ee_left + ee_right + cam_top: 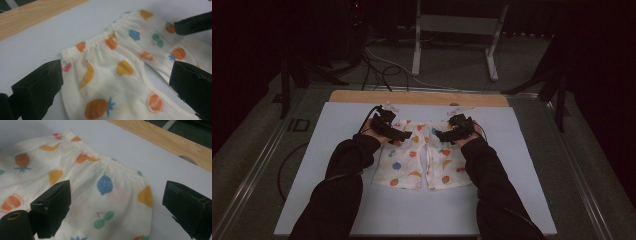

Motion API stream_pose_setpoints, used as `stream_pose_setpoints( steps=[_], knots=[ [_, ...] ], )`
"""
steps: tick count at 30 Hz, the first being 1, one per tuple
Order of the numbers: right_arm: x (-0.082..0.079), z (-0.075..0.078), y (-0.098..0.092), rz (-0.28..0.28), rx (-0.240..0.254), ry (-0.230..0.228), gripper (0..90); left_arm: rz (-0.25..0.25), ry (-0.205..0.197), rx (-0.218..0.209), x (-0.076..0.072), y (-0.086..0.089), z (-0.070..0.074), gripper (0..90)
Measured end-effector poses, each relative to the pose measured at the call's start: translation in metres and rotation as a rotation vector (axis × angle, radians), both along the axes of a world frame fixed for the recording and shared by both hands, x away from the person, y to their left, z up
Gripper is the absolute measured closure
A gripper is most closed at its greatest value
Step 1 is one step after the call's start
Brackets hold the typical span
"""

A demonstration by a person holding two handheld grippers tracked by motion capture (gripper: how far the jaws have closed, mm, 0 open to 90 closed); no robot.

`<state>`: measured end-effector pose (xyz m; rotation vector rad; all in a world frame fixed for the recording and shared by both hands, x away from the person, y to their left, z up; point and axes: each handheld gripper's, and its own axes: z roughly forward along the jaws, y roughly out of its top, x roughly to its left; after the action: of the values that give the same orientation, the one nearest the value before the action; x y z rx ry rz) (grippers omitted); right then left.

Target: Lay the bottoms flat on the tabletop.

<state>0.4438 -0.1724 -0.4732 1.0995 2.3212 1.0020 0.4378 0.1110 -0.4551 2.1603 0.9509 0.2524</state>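
Cream cotton toddler trousers printed with small coloured fruits lie flat on the white tabletop, waistband toward the far edge, the two legs pointing back toward the person. Left claw hangs over the waistband's left corner, jaws spread wide with nothing between them; in the left gripper view the cloth lies slack below the jaws, its gathered elastic edge unpinched. Right claw sits over the waistband's right corner, jaws likewise wide apart and empty; the right gripper view has the trousers lying loose beneath, one jaw above the fabric, the other above bare tabletop beside the hem. Both claws point inward, toward each other, near but apart. Black-sleeved forearms flank the garment. Beyond the white surface runs a light wooden strip, then dark floor with black cables.
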Motion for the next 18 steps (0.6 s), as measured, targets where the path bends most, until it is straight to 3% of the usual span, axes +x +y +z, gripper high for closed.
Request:
stream_pose_setpoints(
  steps=[12,18],
  knots=[
    [-0.026,0.0,-0.016,0.033,0.026,-0.002,8.6,-0.031,-0.015,-0.034,-0.031,0.025,-0.003,0.3],
    [-0.04,-0.002,-0.018,0.039,0.0,-0.027,8.6,-0.039,-0.018,-0.037,-0.045,0.036,-0.011,0.3]
  ],
)
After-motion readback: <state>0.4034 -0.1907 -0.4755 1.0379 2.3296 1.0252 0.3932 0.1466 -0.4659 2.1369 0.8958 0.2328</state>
